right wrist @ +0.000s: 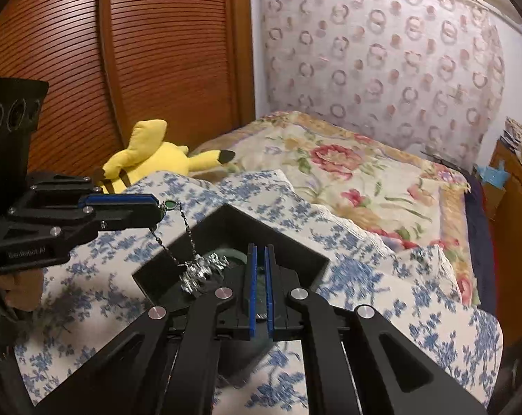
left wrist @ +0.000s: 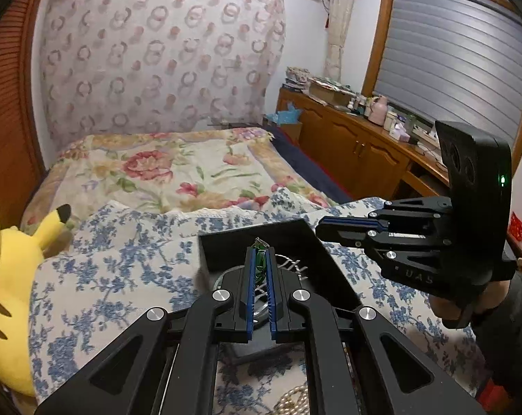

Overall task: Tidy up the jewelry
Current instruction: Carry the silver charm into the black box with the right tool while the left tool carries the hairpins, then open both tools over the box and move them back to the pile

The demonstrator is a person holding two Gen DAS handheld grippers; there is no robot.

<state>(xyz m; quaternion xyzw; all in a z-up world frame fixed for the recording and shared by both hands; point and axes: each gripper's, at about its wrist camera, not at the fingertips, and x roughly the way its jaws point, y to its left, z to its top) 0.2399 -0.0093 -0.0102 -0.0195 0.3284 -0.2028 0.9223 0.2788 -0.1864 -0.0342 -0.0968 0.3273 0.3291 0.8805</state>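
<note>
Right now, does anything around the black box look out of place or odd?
Yes. A pearl strand lies loose on the blue floral cover, outside the black box. The left gripper holds a green pendant whose chain trails into the box.

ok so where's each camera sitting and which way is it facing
Left wrist: on the left gripper, looking down its fingers over the black box and bed; the right gripper shows at right.
Right wrist: on the right gripper, looking over the box toward the wardrobe; the left gripper shows at left, pinching a necklace.
Shared: box, bed, yellow plush.
</note>
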